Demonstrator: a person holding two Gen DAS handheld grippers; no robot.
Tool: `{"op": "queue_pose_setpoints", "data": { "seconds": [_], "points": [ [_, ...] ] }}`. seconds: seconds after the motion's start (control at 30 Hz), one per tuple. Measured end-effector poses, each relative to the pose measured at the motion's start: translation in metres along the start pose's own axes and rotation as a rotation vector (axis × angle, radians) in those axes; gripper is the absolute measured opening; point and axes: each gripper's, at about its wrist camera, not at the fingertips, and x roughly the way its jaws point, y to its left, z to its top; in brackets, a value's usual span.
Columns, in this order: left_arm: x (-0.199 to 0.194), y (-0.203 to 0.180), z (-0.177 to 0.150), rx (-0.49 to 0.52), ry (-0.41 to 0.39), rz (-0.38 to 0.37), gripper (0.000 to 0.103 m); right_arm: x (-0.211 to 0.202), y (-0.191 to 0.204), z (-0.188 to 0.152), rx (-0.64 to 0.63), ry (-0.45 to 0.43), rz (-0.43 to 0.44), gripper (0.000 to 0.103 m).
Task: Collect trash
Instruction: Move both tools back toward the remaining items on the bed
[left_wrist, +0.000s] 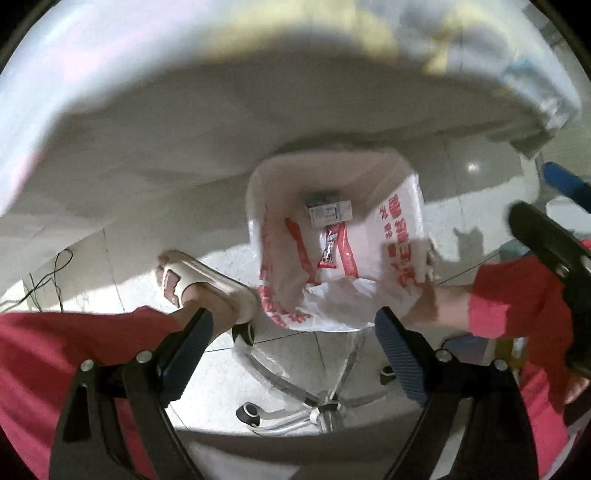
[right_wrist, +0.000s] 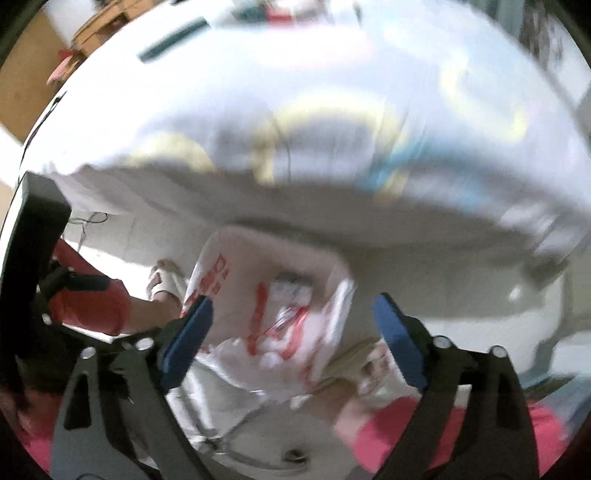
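Left wrist view: left gripper (left_wrist: 295, 354) hung wide open and empty above the lined bin (left_wrist: 334, 236), wrappers (left_wrist: 328, 229) lying at its bottom. Right wrist view, blurred: right gripper (right_wrist: 293, 341) likewise gaped empty over the bin, probably having let go there.

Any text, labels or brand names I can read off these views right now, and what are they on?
Nothing reads clearly.
Bin liner: large red printed characters, warped by folds and blur, not readable.
Small box in the bin: blue and white label, too small to read.
Red wrapper below it: white lettering, too blurred to read.
Right wrist view: motion-blurred, red print on the liner unreadable.
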Motion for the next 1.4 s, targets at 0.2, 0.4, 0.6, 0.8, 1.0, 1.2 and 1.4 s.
{"op": "queue_pose_setpoints", "data": {
  "seconds": [0.2, 0.4, 0.6, 0.8, 1.0, 1.2, 1.4],
  "points": [
    [-0.104, 0.026, 0.013, 0.018, -0.166, 0.029, 0.087, -0.079, 0.010, 0.038, -0.175, -0.097, -0.088, 0.092],
    [-0.201, 0.060, 0.045, 0.076, -0.247, 0.051, 0.088, -0.164, -0.001, 0.092, -0.184, -0.222, -0.102, 0.092],
    [-0.270, 0.072, 0.070, 0.132, -0.324, 0.114, 0.092, -0.223, -0.022, 0.158, -0.132, -0.247, -0.057, 0.097],
    [-0.304, 0.083, 0.097, 0.156, -0.340, 0.115, 0.092, -0.244, -0.030, 0.213, -0.069, -0.227, 0.023, 0.097],
    [-0.307, 0.089, 0.120, 0.182, -0.322, 0.114, 0.092, -0.246, -0.017, 0.250, -0.057, -0.199, 0.087, 0.097],
    [-0.286, 0.095, 0.146, 0.195, -0.283, 0.116, 0.092, -0.213, -0.005, 0.285, -0.014, -0.092, 0.211, 0.097],
    [-0.258, 0.106, 0.168, 0.185, -0.249, 0.097, 0.092, -0.173, -0.007, 0.309, 0.034, -0.047, 0.213, 0.097]
  ]
}}
